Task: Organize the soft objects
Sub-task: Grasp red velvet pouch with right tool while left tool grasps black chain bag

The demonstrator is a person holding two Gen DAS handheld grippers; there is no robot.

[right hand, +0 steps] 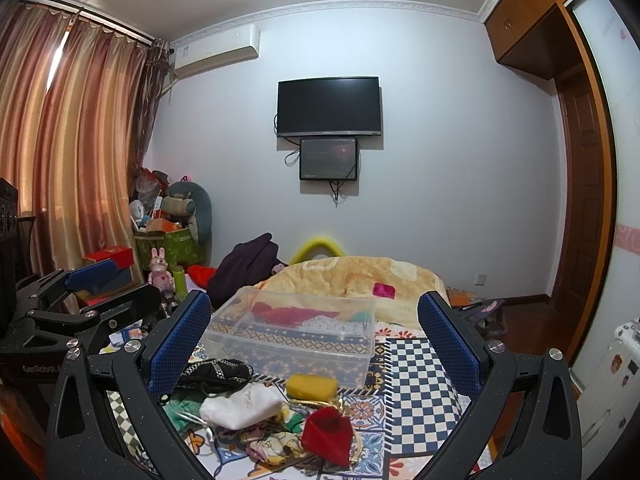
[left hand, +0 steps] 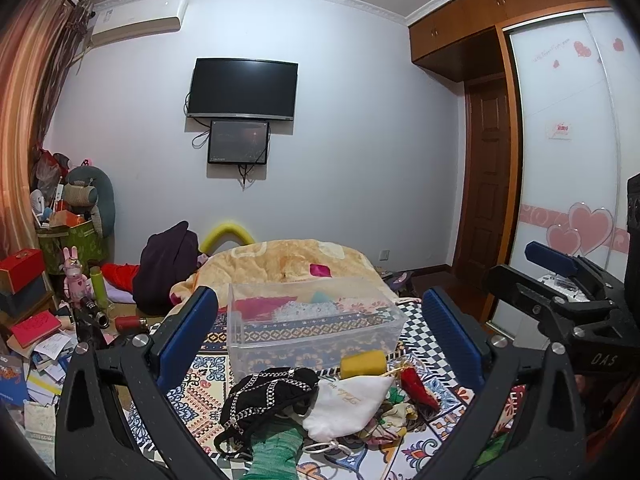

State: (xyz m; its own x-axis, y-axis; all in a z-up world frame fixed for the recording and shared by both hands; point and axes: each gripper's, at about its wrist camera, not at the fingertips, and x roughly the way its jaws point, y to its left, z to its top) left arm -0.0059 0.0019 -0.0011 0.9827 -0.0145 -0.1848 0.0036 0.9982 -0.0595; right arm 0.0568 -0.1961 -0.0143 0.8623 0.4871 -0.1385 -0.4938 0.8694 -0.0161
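Observation:
A pile of soft things lies on the patterned bedspread (left hand: 208, 396): a black garment with silver trim (left hand: 272, 396), a white drawstring pouch (left hand: 348, 404), a yellow sponge (left hand: 363, 363), a red pouch (left hand: 418, 388) and a green cloth (left hand: 276, 452). Behind them stands a clear plastic box (left hand: 320, 344) with red and light fabric inside. My left gripper (left hand: 320, 328) is open and empty above the pile. In the right wrist view my right gripper (right hand: 316, 332) is open and empty over the same pouch (right hand: 240, 404), sponge (right hand: 312, 386), red pouch (right hand: 326, 434) and box (right hand: 292, 356).
A folded yellow quilt (left hand: 288, 260) and a dark garment (left hand: 168, 264) lie beyond the box. Boxes, books and toys (left hand: 44, 312) crowd the left side by the curtain. A wardrobe (left hand: 560, 160) and door stand on the right. A TV (left hand: 242, 90) hangs on the far wall.

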